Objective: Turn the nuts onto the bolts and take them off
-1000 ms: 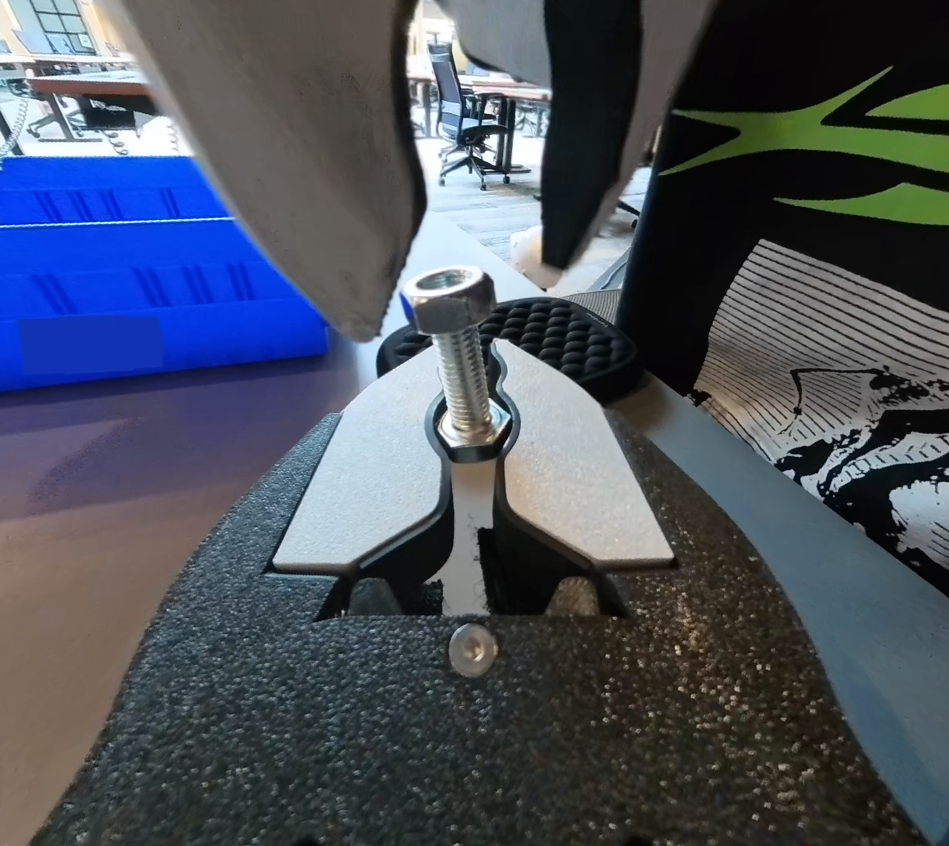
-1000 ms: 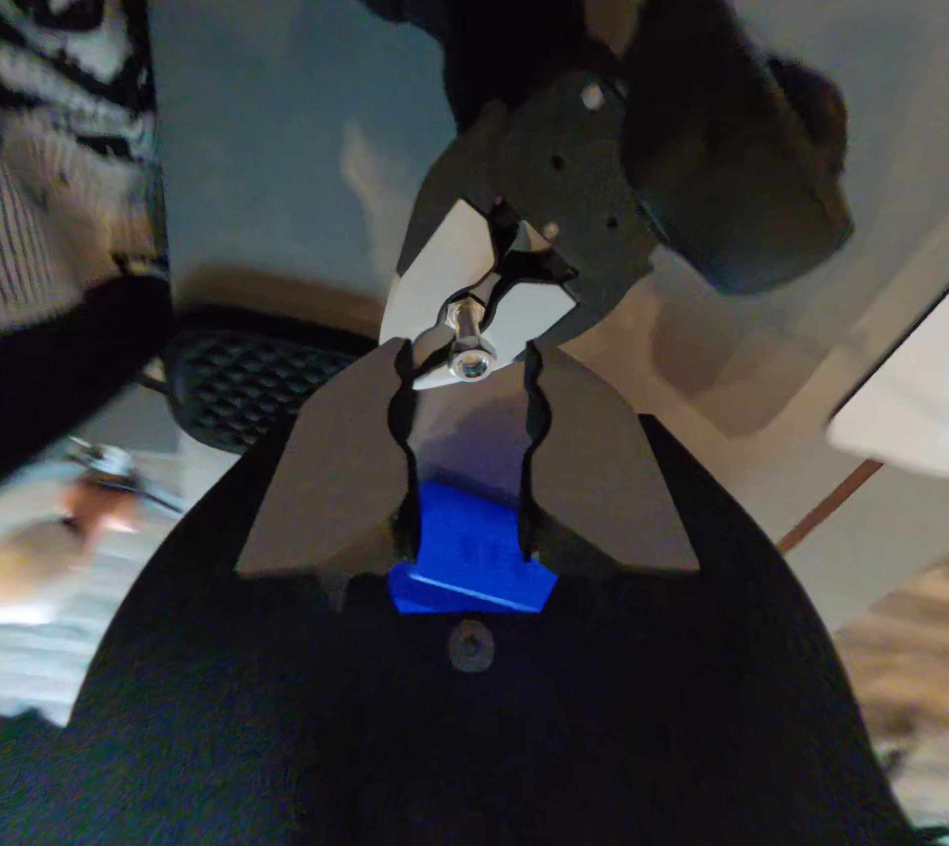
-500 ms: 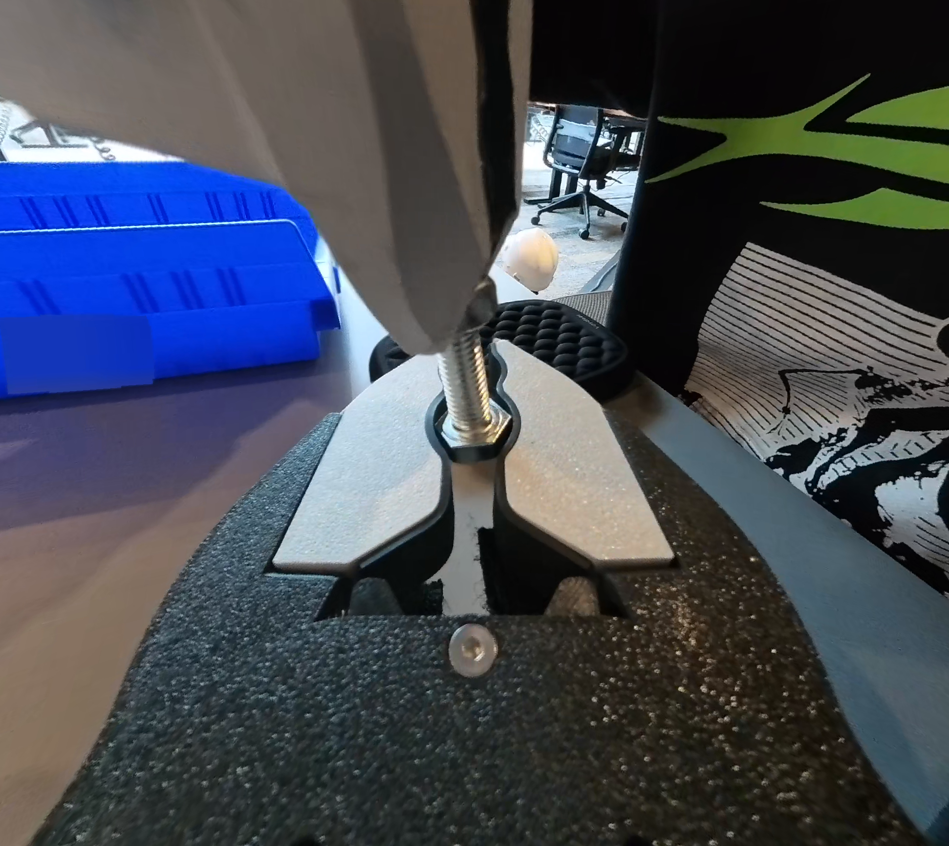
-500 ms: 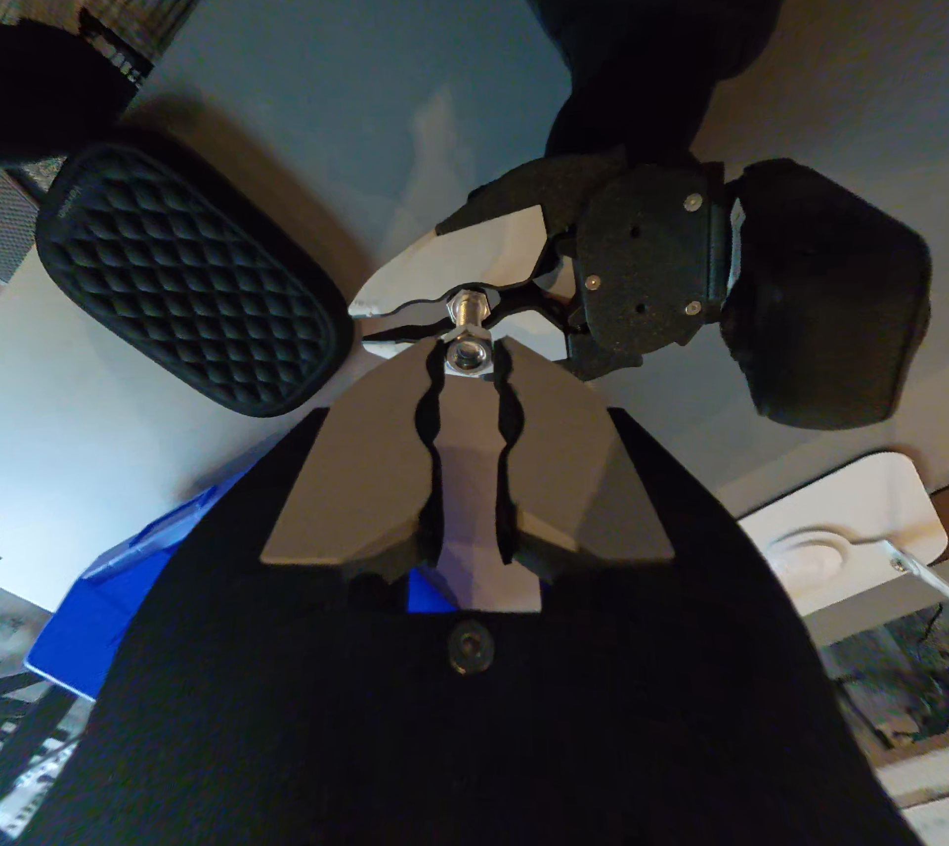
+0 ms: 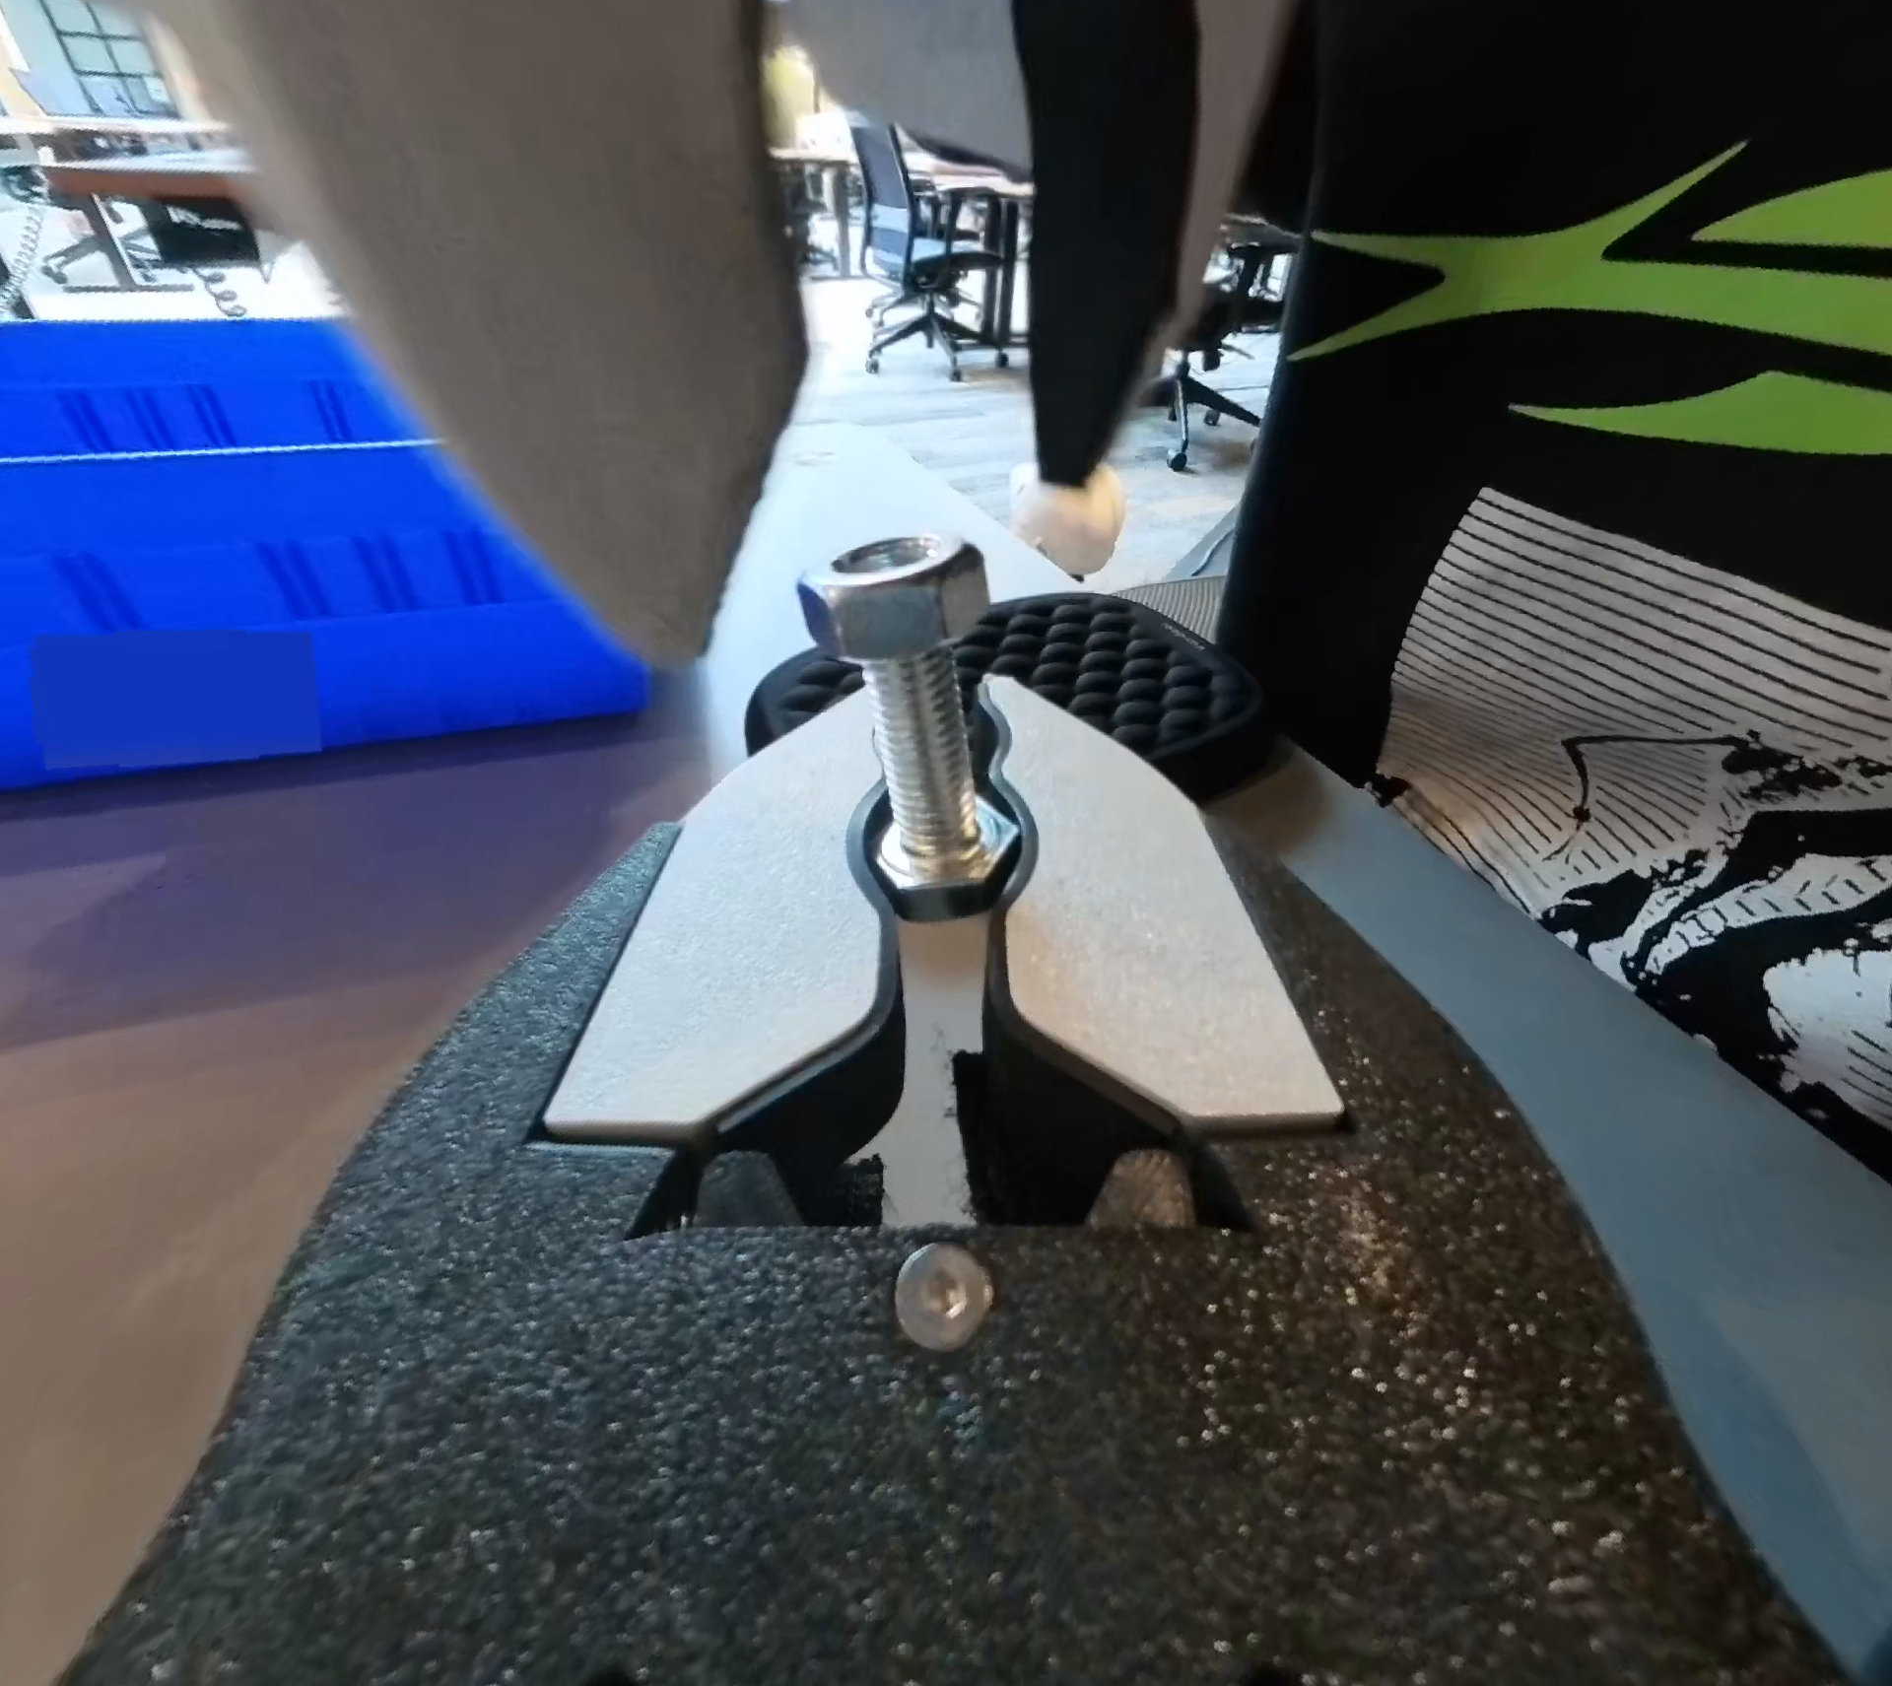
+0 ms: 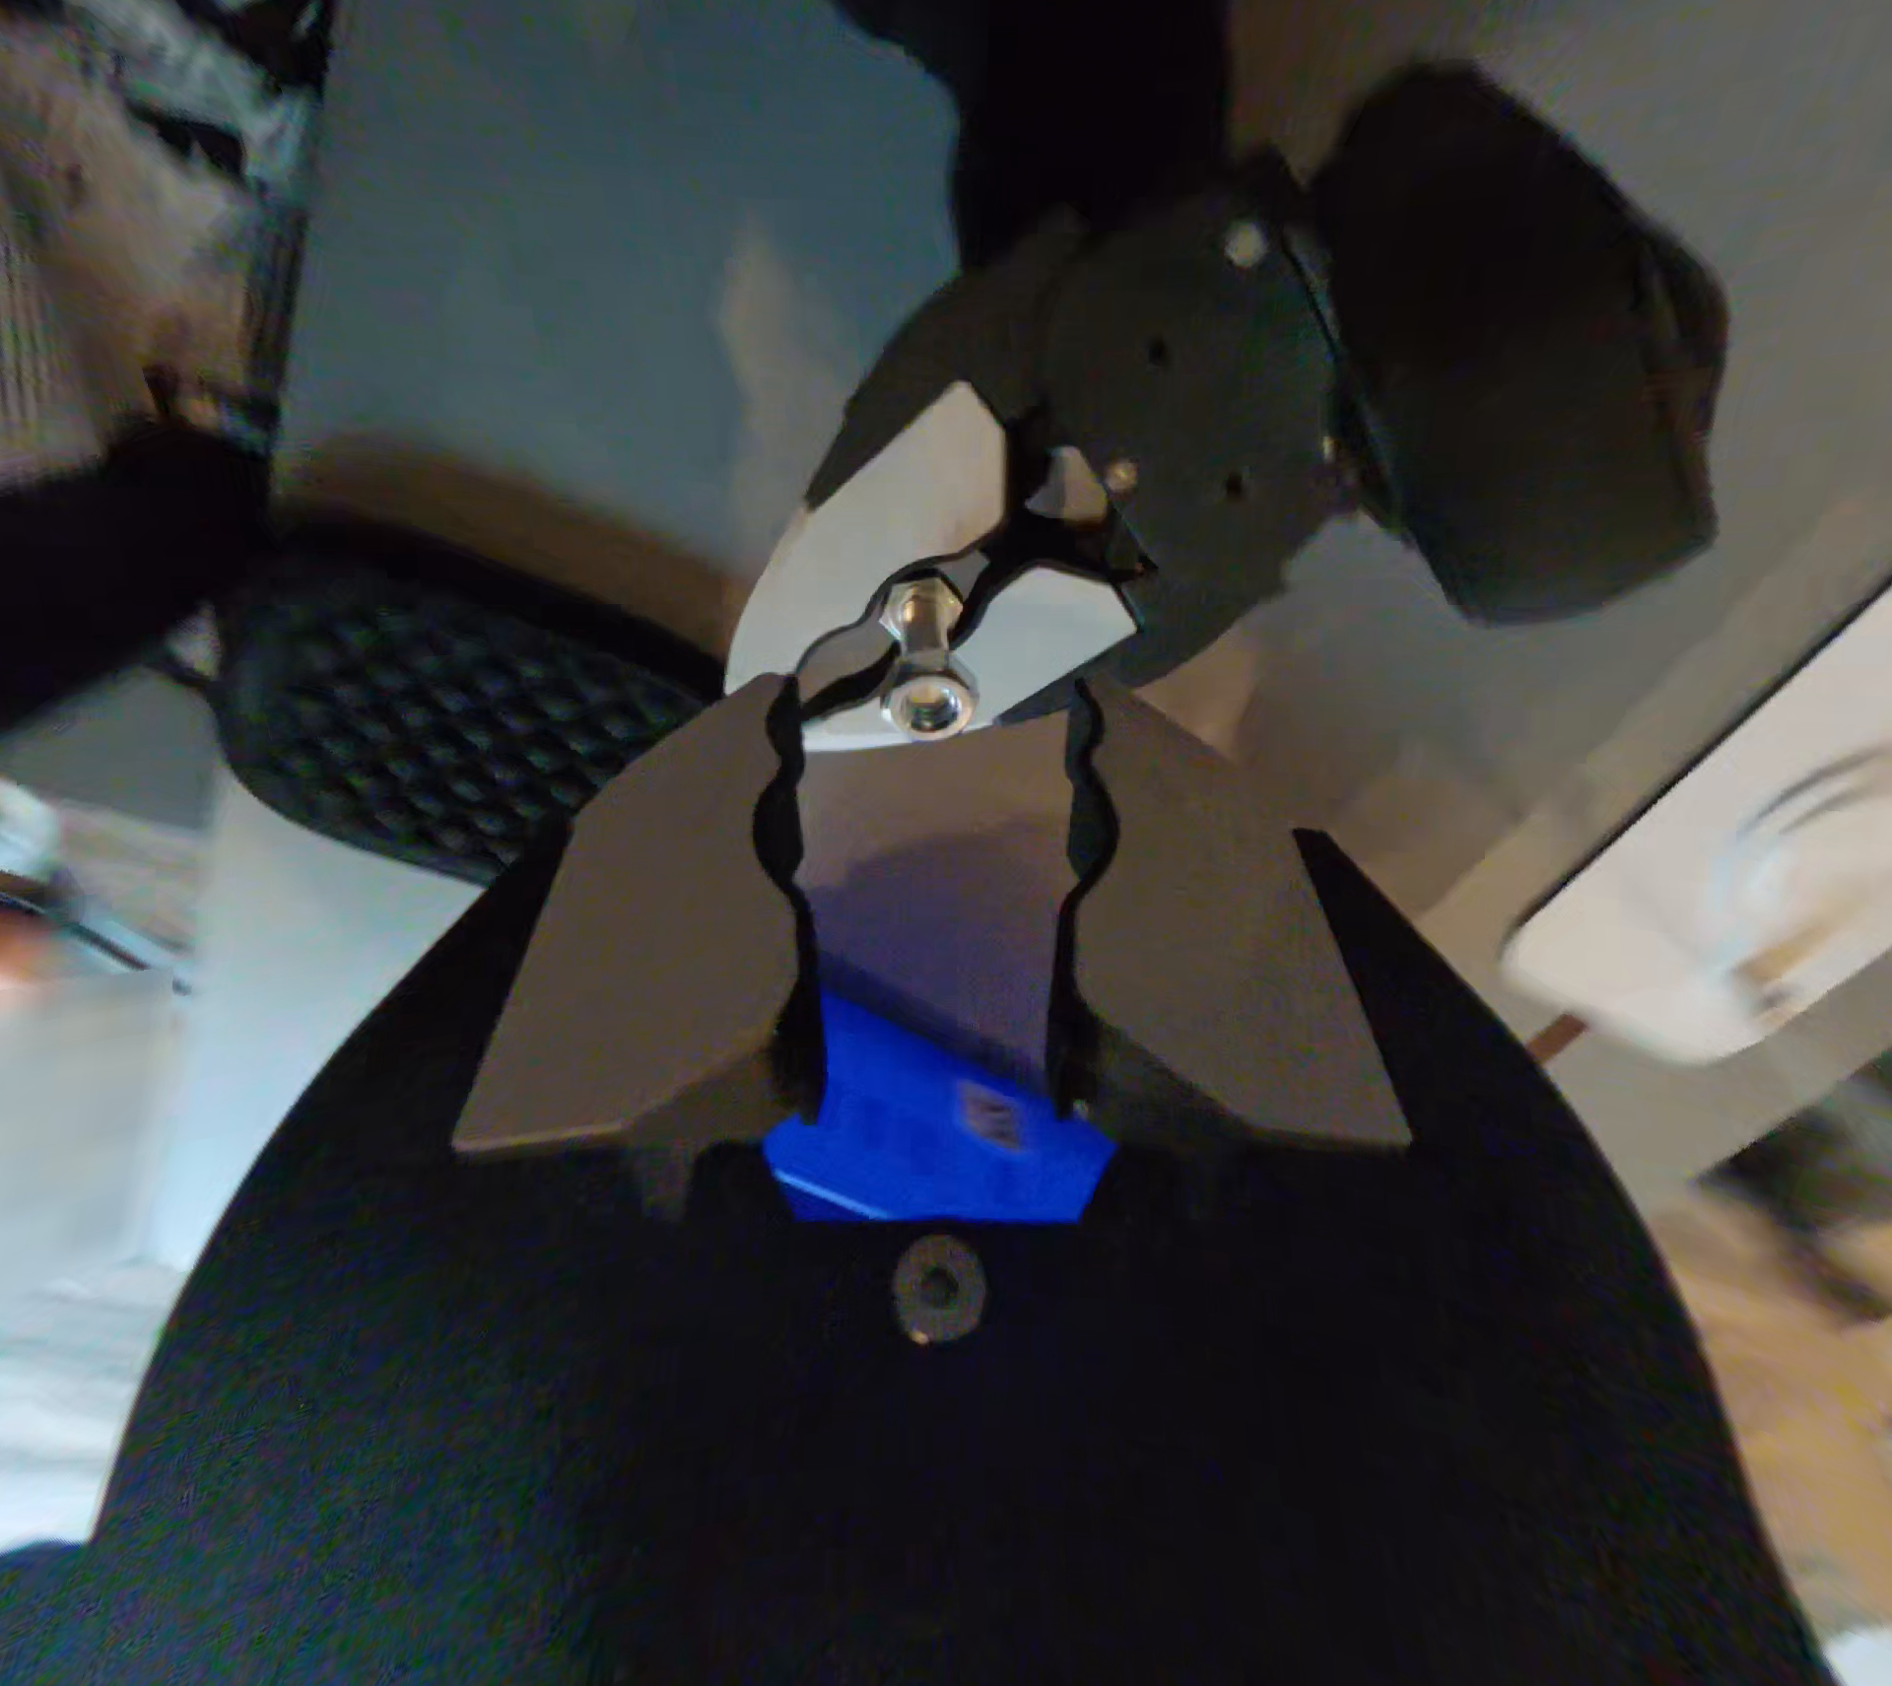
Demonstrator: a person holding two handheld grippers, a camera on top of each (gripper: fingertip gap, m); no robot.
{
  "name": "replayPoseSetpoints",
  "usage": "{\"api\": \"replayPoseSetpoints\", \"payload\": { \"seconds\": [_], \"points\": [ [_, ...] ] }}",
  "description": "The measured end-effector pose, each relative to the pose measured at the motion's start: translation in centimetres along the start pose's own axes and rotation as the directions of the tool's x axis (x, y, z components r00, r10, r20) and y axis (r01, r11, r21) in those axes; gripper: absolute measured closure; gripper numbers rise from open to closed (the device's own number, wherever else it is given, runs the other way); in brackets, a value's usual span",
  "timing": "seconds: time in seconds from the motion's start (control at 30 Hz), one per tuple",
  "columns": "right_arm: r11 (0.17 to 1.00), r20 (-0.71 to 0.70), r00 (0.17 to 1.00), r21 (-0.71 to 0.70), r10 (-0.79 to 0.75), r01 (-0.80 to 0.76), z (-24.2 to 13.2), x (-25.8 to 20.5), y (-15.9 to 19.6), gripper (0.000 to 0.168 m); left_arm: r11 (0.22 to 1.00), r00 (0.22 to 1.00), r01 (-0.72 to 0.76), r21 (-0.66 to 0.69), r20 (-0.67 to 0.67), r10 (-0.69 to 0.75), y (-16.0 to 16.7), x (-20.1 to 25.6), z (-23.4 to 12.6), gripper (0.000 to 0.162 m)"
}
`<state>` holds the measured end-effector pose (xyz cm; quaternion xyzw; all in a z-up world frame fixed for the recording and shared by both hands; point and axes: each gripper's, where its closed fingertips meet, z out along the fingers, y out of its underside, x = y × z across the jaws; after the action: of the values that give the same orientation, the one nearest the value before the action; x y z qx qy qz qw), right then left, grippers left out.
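Note:
My left gripper (image 5: 968, 715) is shut on the hex head (image 5: 947, 869) of a silver bolt (image 5: 921, 746) and holds it upright, thread pointing up. A silver nut (image 5: 893, 603) sits at the top end of the thread. My right gripper (image 6: 932, 695) is open and points down at the nut (image 6: 927, 700), with its tips level with it on either side and not touching. Its grey fingers (image 5: 573, 255) hang blurred above the bolt in the left wrist view. The left gripper's black body (image 6: 1177, 429) shows behind the bolt in the right wrist view.
A blue plastic bin (image 5: 205, 511) stands on the table (image 5: 205, 1023) at the left. A black textured pad (image 5: 1106, 664) lies just beyond the bolt. A person's torso in a black printed shirt (image 5: 1638, 408) is close on the right. A white object (image 6: 1689, 869) lies at the right.
Half a second ago the right gripper's fingers were closed in over the nut and turned. Now they are wider apart, turned back and lifted clear. The left gripper has kept hold of the bolt.

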<state>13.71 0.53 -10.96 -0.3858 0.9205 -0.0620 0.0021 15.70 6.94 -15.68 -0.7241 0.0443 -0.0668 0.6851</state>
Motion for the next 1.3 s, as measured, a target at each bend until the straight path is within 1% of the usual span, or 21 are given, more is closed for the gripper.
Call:
{"api": "replayPoseSetpoints", "payload": {
  "seconds": [0.07,0.1,0.13,0.2,0.33,0.4,0.47,0.53,0.6,0.7,0.73,0.8,0.83,0.9,1.0,1.03,1.07,1.1,1.17,1.2,1.3],
  "points": [
    [0.966,-0.036,0.965,0.011,-0.259,0.26,-0.3,-0.3,0.2,0.123,1.0,1.0,0.0,0.001,-0.009,0.0,0.0,0.1,0.0,0.151],
    [0.942,-0.061,0.941,0.019,-0.334,0.336,-0.3,-0.1,0.2,0.129,1.0,1.0,0.002,0.005,-0.013,-0.002,0.0,0.2,0.0,0.151],
    [0.928,-0.056,0.928,0.037,-0.368,0.37,-0.2,-0.2,0.1,0.134,1.0,1.0,0.003,0.006,-0.015,-0.003,-0.1,0.2,0.0,0.151],
    [0.928,-0.026,0.931,0.08,-0.364,0.364,-0.1,-0.3,-0.2,0.135,1.0,1.0,0.002,0.005,-0.019,-0.002,-0.1,0.2,0.0,0.151],
    [0.924,0.029,0.924,0.038,-0.381,0.38,0.8,-0.4,0.8,0.136,1.0,1.0,0.002,0.006,-0.025,-0.002,-0.1,0.3,0.1,0.151],
    [0.925,0.041,0.924,0.037,-0.379,0.378,1.1,-0.5,0.8,0.147,1.0,1.0,0.002,0.005,-0.025,-0.002,-0.1,0.3,0.1,0.151],
    [0.933,0.034,0.933,0.04,-0.359,0.358,1.2,-0.3,0.7,0.15,1.0,1.0,0.001,0.004,-0.023,-0.001,0.0,0.3,0.1,0.151],
    [0.958,0.03,0.958,0.015,-0.286,0.286,1.1,-0.4,0.9,0.15,1.0,1.0,0.006,0.01,-0.016,-0.005,-0.1,0.2,0.0,0.151],
    [0.985,0.03,0.985,-0.029,-0.171,0.172,1.2,-0.5,1.1,0.15,1.0,1.0,0.005,0.005,-0.012,-0.005,0.0,0.1,0.1,0.151],
    [0.992,0.01,0.997,-0.104,0.071,-0.069,1.2,-0.8,1.4,0.151,1.0,1.0,0.0,-0.009,-0.007,0.0,0.1,0.1,0.2,0.151],
    [0.976,-0.002,0.984,-0.121,0.18,-0.179,1.2,-0.9,1.5,0.151,1.0,1.0,-0.001,-0.012,-0.004,0.001,0.2,0.1,0.2,0.151],
    [0.912,-0.019,0.922,-0.139,0.387,-0.386,1.3,-1.0,1.7,0.15,1.0,1.0,0.001,-0.016,-0.001,-0.001,0.2,0.1,0.2,0.151],
    [0.887,-0.02,0.897,-0.138,0.441,-0.44,1.4,-1.1,1.7,0.15,1.0,1.0,0.0,-0.018,-0.002,0.0,0.3,0.1,0.3,0.151],
    [0.875,-0.028,0.883,-0.124,0.469,-0.468,1.4,-0.9,1.5,0.15,1.0,1.0,-0.001,-0.015,-0.004,0.001,0.2,0.1,0.2,0.151],
    [0.935,-0.019,0.939,-0.092,0.342,-0.342,1.2,-0.8,1.1,0.136,1.0,1.0,0.005,0.002,-0.006,-0.005,0.0,0.1,0.1,0.151],
    [0.96,-0.029,0.964,-0.085,0.265,-0.267,1.0,-0.6,1.2,0.132,1.0,1.0,0.005,0.004,-0.008,-0.005,0.0,0.1,0.1,0.151],
    [0.982,-0.051,0.985,-0.082,0.167,-0.171,0.7,-0.2,1.3,0.12,1.0,1.0,0.004,0.003,-0.011,-0.004,0.0,0.2,0.1,0.151],
    [0.995,-0.056,0.997,-0.083,0.057,-0.061,0.6,-0.2,1.6,0.116,1.0,1.0,0.004,0.002,-0.016,-0.004,0.0,0.3,0.1,0.151],
    [0.987,-0.058,0.988,-0.082,-0.146,0.141,0.5,-0.3,2.0,0.116,1.0,1.0,0.005,0.003,-0.023,-0.005,0.0,0.3,0.1,0.151],
    [0.974,-0.051,0.974,-0.066,-0.219,0.216,0.5,-0.4,1.9,0.12,1.0,1.0,0.006,0.005,-0.026,-0.006,0.0,0.4,0.1,0.151],
    [0.951,-0.004,0.951,0.021,-0.309,0.309,0.5,-0.7,1.2,0.131,1.0,1.0,0.006,0.006,-0.03,-0.006,0.0,0.4,0.1,0.151]
  ]
}}
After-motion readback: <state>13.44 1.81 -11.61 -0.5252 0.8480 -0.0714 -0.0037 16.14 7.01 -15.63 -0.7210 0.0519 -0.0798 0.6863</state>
